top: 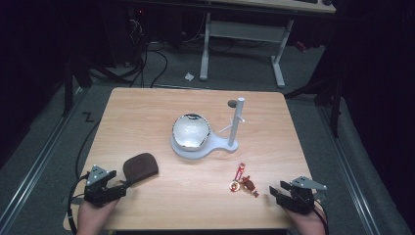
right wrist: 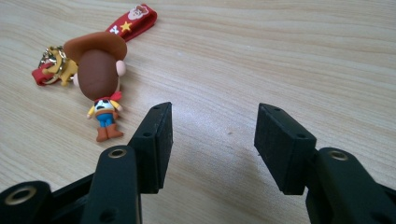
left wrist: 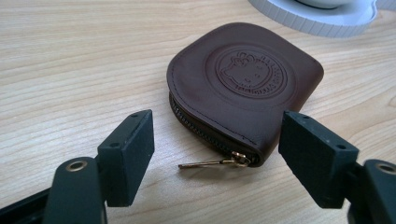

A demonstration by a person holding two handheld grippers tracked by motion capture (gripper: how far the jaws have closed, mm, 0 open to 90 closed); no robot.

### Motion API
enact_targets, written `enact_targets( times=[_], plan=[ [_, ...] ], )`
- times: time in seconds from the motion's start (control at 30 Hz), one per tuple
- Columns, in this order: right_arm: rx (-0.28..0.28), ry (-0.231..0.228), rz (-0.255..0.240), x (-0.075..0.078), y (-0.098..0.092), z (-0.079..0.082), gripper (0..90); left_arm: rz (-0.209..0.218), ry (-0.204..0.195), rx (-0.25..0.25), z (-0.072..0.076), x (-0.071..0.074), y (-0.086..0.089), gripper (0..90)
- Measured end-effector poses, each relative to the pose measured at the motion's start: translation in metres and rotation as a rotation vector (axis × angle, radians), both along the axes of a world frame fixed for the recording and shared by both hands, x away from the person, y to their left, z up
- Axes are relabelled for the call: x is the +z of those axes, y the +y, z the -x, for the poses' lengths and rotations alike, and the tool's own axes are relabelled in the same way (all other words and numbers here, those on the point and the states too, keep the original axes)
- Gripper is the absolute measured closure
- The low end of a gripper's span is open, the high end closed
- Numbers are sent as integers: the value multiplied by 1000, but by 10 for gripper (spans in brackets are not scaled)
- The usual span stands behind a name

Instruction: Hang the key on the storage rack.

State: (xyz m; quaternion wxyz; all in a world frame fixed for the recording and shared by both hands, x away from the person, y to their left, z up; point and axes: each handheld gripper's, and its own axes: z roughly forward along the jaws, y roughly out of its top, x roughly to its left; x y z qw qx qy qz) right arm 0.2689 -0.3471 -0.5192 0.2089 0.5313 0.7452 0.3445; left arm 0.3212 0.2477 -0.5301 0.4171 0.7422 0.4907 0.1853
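- Two hand-held grippers sit at the near edge of the wooden surface [top: 147, 107], one in each of your hands, both low over the wood.
- At the middle of the surface, a white stand [top: 227, 143] with an upright post carries a shiny bowl [top: 191, 130] on its round base.
- Near your left side, a brown leather zip pouch [left wrist: 243, 88] lies flat, an embossed round emblem on its top face and its brass zipper pull [left wrist: 212, 162] pointing toward you.
- Your left hand-held gripper [left wrist: 215, 158] has its jaws spread wide apart, one on each side of the pouch's near corner and touching nothing; the zipper pull lies in the gap between them.
- Your right hand-held gripper [right wrist: 212, 144] also stands with jaws apart and empty, only bare wood between them.
- Just beyond and to the left of that gripper in its own view, a cowboy figure keychain [right wrist: 100, 77] lies on the surface, with a red starred strap [right wrist: 133, 19] and a gold ring at its head end.
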Motion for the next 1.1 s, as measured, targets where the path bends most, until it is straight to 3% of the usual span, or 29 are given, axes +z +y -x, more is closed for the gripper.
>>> enact_targets(
  times=[0.33,0.63,0.83,1.1],
  plan=[
    [3,-3,11,-2,2,-1,493,37,6,7,0,-3,6,288],
    [14,-4,14,-3,4,-1,505,19,-15,-3,1,0,3,288],
    [30,1,21,-5,6,-2,510,19,-21,1,1,2,2,238],
    [42,33,25,-5,12,-4,513,9,-40,-19,3,4,-2,244]
  ],
)
